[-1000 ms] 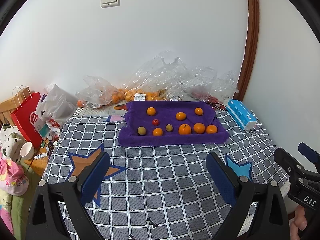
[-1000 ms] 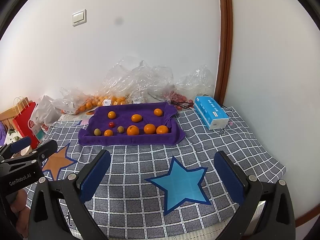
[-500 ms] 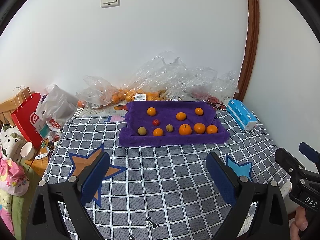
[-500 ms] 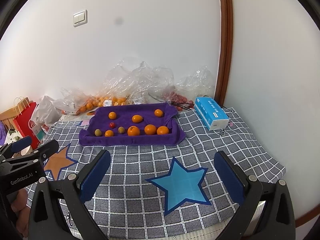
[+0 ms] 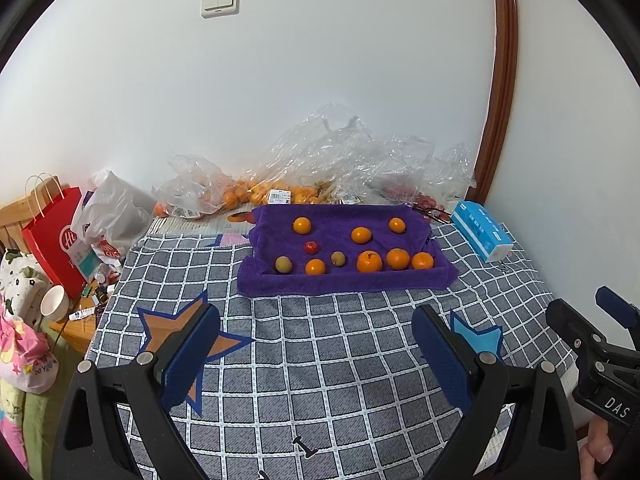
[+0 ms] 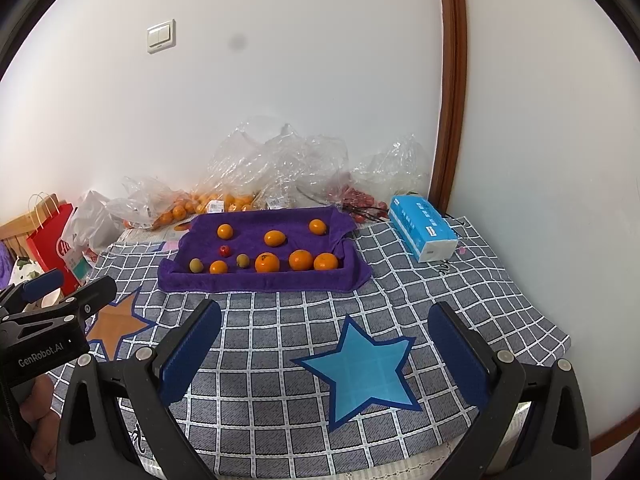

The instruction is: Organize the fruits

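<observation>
A tray lined with a purple towel (image 5: 340, 280) (image 6: 260, 282) stands at the far side of the checked cloth. On it lie several oranges (image 5: 369, 261) (image 6: 267, 262), a small red fruit (image 5: 311, 247) (image 6: 224, 250) and two small yellow-green fruits (image 5: 283, 265) (image 6: 196, 265). My left gripper (image 5: 316, 320) is open and empty, well short of the tray. My right gripper (image 6: 324, 316) is open and empty, also short of the tray. Each gripper shows at the edge of the other's view.
Clear plastic bags with more oranges (image 5: 240, 196) (image 6: 208, 204) and red fruit (image 6: 356, 200) lie along the back wall. A blue tissue pack (image 5: 482, 236) (image 6: 422, 232) lies right of the tray. A red paper bag (image 5: 56, 236), white bag and cup (image 5: 54, 302) stand off the left edge.
Both views have drifted very slightly; the tray sits a touch higher in the right wrist view. Both grippers stay open and empty.
</observation>
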Motion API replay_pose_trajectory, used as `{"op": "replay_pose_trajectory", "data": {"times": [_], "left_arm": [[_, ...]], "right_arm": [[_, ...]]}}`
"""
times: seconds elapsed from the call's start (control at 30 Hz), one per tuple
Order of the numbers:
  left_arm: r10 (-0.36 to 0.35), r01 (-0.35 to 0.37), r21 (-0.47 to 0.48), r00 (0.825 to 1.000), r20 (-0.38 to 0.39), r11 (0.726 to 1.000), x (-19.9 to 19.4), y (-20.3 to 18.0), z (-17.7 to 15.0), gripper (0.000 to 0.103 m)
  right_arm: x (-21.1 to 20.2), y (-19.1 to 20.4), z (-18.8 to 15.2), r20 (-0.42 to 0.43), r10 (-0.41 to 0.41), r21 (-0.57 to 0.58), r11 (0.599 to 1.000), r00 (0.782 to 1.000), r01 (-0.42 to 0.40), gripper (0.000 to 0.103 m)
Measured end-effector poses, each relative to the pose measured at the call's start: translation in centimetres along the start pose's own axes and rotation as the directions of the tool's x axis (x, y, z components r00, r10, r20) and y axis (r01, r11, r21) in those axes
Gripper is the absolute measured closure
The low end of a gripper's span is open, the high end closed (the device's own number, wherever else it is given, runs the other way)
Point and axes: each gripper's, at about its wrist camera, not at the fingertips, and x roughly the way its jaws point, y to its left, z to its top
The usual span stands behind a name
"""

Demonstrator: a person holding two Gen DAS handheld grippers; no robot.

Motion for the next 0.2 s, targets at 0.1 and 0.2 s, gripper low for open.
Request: {"op": "replay_pose_trajectory", "data": {"times": [0.1, 0.2], "left_arm": [[0.005, -0.005, -0.002, 1.000, -0.001, 1.000, -0.01, 0.09, 0.14, 0.006], [0.017, -0.017, -0.005, 1.000, 0.003, 1.000, 0.04, 0.33, 0.31, 0.006]], "right_arm": [[0.02, -0.02, 0.00, 0.001, 0.004, 0.000, 1.000, 1.000, -0.004, 0.001], [0.08, 0.04, -0.11, 0.001, 0.003, -0.005, 1.000, 1.000, -0.003, 0.001]]}}
